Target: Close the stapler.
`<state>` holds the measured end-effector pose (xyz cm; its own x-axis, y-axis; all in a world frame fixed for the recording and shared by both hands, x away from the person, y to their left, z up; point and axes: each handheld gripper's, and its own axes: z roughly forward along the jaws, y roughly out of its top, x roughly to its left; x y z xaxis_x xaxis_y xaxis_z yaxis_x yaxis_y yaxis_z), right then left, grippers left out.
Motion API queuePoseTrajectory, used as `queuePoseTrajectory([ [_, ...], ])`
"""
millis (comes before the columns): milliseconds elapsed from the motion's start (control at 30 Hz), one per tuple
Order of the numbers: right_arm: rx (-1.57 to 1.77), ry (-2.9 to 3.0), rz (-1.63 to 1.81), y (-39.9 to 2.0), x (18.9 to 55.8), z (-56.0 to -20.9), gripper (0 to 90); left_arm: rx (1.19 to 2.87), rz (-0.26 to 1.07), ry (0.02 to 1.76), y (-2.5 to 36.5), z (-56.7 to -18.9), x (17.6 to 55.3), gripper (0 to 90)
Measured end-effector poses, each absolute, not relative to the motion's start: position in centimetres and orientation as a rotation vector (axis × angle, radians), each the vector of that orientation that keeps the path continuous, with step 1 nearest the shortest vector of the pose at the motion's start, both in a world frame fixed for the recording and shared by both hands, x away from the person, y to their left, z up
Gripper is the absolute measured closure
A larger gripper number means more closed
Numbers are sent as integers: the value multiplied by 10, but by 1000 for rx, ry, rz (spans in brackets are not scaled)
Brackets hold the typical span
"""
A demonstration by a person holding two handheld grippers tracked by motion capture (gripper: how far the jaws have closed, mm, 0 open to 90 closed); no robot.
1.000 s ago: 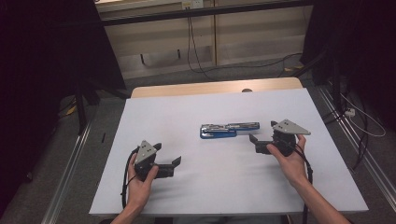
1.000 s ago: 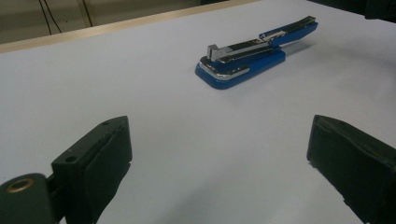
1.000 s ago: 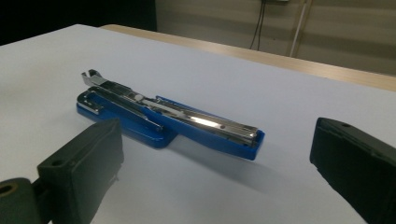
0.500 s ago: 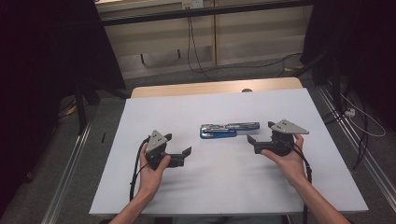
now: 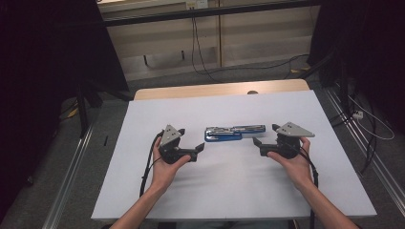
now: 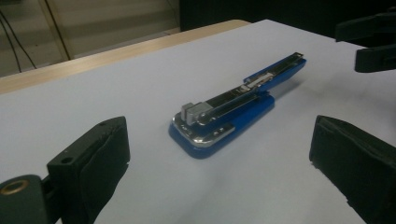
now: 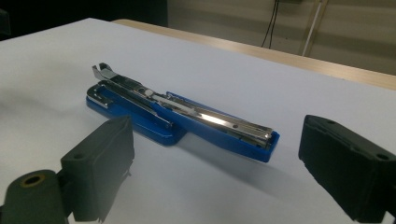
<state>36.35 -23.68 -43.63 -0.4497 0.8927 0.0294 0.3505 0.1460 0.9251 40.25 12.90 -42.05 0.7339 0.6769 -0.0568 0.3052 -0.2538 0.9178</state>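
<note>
A blue stapler [image 5: 235, 132], folded out flat with its metal magazine showing, lies near the middle of the white table top [image 5: 229, 191]. My left gripper [image 5: 197, 151] is held just left of it and stands open; the stapler [image 6: 233, 112] lies ahead of its wide-apart jaws, untouched. My right gripper [image 5: 266, 136] is at the stapler's right end, also open. Its jaws have just been closing a little, with the stapler [image 7: 187, 116] ahead of them and the pads clear of it. The right gripper's black jaws [image 6: 373, 44] also appear far off in the left gripper view.
A bare wooden strip [image 5: 219, 90] runs along the table's far edge. Beyond it are the floor, cables [image 5: 200, 57] and a low wall. Metal rails [image 5: 71, 176] flank the table, and dark curtains hang at both sides.
The left hand has carried its gripper to the right and slightly away from me, closer to the stapler's left end. The right hand and the stapler have stayed where they were.
</note>
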Motion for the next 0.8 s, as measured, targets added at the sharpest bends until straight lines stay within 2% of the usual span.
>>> queuePoseTrajectory([
  [633,1192,1907,1248,-239,370,-438,262,1875,424,788,105,-426,440,52],
  [800,1199,1937,1244,-238,370,-440,276,1870,420,788,98,-428,449,55],
])
